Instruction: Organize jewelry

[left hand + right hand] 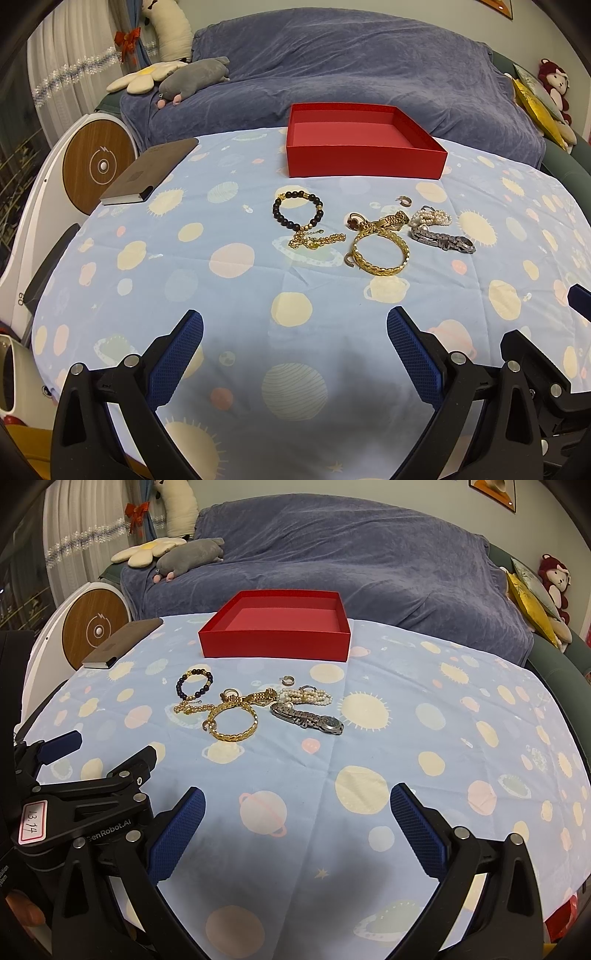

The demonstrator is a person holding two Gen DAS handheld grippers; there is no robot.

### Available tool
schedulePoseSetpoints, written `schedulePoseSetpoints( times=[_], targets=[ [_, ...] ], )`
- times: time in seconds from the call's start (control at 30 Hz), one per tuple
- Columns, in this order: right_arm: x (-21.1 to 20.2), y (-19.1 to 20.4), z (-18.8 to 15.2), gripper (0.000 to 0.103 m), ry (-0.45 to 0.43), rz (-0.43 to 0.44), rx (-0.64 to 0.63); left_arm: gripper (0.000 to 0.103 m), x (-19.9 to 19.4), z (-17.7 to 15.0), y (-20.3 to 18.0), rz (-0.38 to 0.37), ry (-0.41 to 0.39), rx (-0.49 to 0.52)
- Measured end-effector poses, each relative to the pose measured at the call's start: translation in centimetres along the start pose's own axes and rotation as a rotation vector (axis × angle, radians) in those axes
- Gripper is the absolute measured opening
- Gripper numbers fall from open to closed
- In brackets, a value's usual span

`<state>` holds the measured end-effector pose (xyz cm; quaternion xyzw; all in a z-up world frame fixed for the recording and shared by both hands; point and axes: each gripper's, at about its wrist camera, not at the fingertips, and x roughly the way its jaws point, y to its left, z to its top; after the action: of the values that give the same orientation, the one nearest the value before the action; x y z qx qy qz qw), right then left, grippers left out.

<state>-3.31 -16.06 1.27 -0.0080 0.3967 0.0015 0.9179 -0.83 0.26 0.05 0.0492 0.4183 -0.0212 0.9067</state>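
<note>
An open red box point(364, 157) stands empty at the far side of the table; it also shows in the right wrist view point(275, 642). In front of it lies a cluster of jewelry: a dark bead bracelet point(297, 212) point(194, 686), a gold chain point(317, 239), a gold bangle point(380, 251) point(232, 720), a gold watch band point(388, 220), a pearl bracelet point(432, 217) point(306, 696), a silver watch point(443, 240) point(308, 718) and a small ring point(402, 200) point(287, 680). My left gripper point(294, 325) and right gripper point(297, 801) are both open and empty, near the front, well short of the jewelry.
A brown notebook point(149, 171) lies at the table's far left edge. A round white and wood device point(98, 166) stands left of the table. A sofa under a blue cover point(351, 62) with plush toys is behind. The left gripper's body point(85, 790) shows beside the right one.
</note>
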Motion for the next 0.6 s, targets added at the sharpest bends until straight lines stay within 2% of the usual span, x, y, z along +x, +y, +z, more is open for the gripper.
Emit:
schedulePoseSetpoints(
  times=[0.6],
  targets=[
    [0.29, 0.02, -0.18, 0.098, 0.005, 0.002, 0.000, 0.097, 0.15, -0.19, 0.20, 0.006, 0.000, 0.003]
  ],
)
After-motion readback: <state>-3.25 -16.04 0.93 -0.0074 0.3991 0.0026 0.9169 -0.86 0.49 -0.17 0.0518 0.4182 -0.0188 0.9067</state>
